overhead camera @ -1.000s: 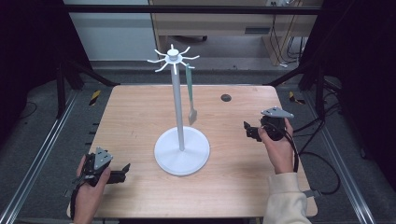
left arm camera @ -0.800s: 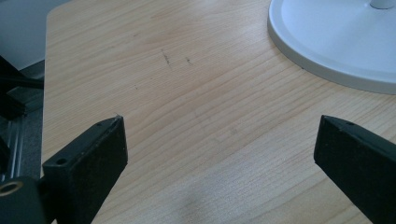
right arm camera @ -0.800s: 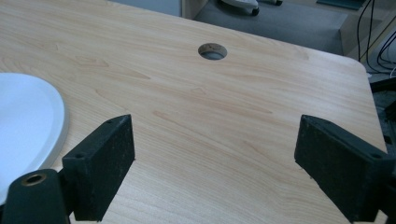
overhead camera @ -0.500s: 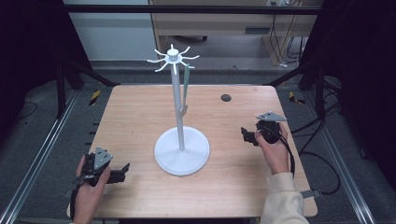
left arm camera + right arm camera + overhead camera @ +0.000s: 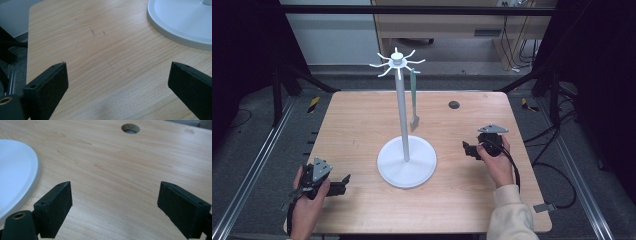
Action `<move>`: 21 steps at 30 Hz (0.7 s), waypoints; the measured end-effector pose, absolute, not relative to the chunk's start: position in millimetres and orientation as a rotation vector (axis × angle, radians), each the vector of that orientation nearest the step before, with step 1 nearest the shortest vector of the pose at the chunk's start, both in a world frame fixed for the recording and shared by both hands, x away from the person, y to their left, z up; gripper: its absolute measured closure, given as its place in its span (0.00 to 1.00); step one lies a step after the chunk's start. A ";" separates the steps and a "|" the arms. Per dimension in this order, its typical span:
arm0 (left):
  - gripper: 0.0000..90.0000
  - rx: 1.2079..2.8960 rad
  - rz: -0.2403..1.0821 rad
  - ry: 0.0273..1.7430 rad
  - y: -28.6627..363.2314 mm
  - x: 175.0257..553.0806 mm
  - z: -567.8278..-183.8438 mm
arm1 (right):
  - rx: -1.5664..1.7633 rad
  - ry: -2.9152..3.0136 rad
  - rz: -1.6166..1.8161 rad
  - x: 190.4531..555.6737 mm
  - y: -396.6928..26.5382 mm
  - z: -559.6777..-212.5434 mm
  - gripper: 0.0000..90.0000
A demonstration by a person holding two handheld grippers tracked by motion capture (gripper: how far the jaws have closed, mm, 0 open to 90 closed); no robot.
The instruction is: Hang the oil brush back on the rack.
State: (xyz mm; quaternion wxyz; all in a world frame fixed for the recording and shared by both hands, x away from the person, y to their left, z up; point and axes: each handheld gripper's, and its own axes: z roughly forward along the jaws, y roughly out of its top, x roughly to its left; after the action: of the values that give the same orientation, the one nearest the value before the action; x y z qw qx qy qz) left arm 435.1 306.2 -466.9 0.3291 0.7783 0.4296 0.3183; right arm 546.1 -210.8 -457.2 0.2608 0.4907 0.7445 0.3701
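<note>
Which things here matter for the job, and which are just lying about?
Job:
white stand
green utensil hanging from its hook
left hand-held gripper, open
right hand-held gripper, open

Lying about:
cable hole in table

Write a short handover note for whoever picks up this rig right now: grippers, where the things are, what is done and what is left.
Left gripper: open, holding nothing, low over the table's near left corner.
Right gripper: open, holding nothing, right of the stand's base.
White stand: upright at the table's centre. A green utensil hangs from a hook at its top.
Done: utensil is on its hook.
Left: nothing else lies on the table to hang; probably just rest both grippers.
</note>
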 end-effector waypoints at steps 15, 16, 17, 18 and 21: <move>0.03 2.042 0.828 1.126 305.4 435.2 -467.4 | 1.387 2.069 0.975 557.2 -203.4 -478.3 0.14; 0.03 2.044 0.829 1.125 305.3 435.1 -467.4 | 1.392 2.075 0.972 557.5 -203.5 -479.5 0.14; 0.03 2.043 0.828 1.125 305.2 435.1 -467.4 | 1.397 2.078 0.970 557.6 -203.4 -480.4 0.14; 0.03 2.045 0.827 1.126 305.2 435.1 -467.5 | 1.395 2.085 0.961 557.6 -203.3 -481.3 0.14; 0.03 2.045 0.828 1.125 304.7 435.0 -467.6 | 1.405 2.066 0.970 556.5 -203.6 -481.7 0.14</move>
State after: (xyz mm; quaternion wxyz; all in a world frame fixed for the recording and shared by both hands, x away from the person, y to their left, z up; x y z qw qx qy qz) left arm 435.0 304.7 -467.6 0.3263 0.7805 0.4295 0.3161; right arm 556.5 -203.6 -481.7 0.2287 0.5103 0.7504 0.3523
